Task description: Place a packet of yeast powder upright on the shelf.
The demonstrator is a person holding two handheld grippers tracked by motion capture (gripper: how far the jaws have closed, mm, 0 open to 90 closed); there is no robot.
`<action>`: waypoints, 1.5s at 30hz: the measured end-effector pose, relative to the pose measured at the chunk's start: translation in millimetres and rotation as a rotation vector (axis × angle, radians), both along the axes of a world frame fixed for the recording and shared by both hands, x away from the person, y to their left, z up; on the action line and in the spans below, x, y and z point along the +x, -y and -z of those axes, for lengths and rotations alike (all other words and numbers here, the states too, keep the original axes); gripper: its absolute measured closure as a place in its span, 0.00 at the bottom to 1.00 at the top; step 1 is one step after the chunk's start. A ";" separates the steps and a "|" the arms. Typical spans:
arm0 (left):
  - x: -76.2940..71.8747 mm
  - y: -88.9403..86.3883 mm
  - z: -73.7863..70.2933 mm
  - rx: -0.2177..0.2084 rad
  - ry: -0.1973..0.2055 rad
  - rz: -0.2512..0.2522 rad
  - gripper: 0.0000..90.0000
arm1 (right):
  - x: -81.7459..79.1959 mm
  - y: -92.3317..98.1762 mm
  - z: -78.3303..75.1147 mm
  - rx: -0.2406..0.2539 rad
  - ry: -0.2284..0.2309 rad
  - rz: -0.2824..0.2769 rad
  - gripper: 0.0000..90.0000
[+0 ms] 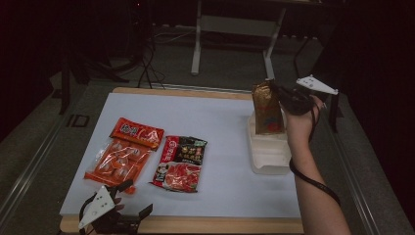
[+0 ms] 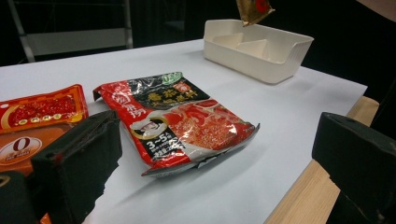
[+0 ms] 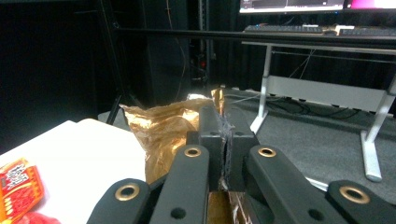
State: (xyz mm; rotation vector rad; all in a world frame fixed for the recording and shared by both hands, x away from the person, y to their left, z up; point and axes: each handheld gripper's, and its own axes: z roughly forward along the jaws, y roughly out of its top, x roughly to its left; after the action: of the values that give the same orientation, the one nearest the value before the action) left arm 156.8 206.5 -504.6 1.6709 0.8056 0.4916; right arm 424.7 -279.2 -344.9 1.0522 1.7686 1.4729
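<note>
Gold foil pouch hangs upright over the far end of the white divided bin, at the right of the desk. Right claw clamped on the pouch's top edge; in the right gripper view the jaws stand pressed together with crumpled gold foil pinched between them. Pouch bottom is at or just inside the bin's rim; the high view does not settle whether it touches the floor of the bin. In the left gripper view the pouch's lower corner hangs just above the bin, whose compartments look bare.

Left claw rests at the near left edge of the desk, jaws apart, nothing between them.

Still flat on the desk, left of centre: red-and-black hotpot seasoning packet and, further left, orange sauce packet.

Judgement: first of three items about to be binned; release not yet made, two packets left.
</note>
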 end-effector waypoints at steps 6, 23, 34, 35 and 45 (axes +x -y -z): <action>-1.3 -0.8 0.3 0.000 0.000 -0.002 0.03 | 14.2 9.4 -0.7 0.018 0.017 0.004 0.99; -6.3 -4.2 1.5 0.001 -0.007 -0.016 0.03 | 49.2 17.2 18.9 0.011 0.035 0.088 0.98; -7.1 -3.8 2.7 0.002 -0.013 -0.010 0.03 | 67.2 12.7 31.1 0.052 0.060 0.053 0.98; -7.3 -3.8 2.6 0.000 -0.013 -0.010 0.03 | 68.9 11.7 33.0 0.044 0.055 0.058 0.98; -7.8 -4.9 3.0 -0.005 -0.017 -0.011 0.03 | 76.9 13.2 57.5 0.063 0.029 0.064 0.98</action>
State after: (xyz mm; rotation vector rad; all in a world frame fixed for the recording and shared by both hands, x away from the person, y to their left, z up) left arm 149.0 211.4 -507.6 1.6686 0.8278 0.4833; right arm 501.6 -292.4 -402.4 1.1036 1.6627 1.5061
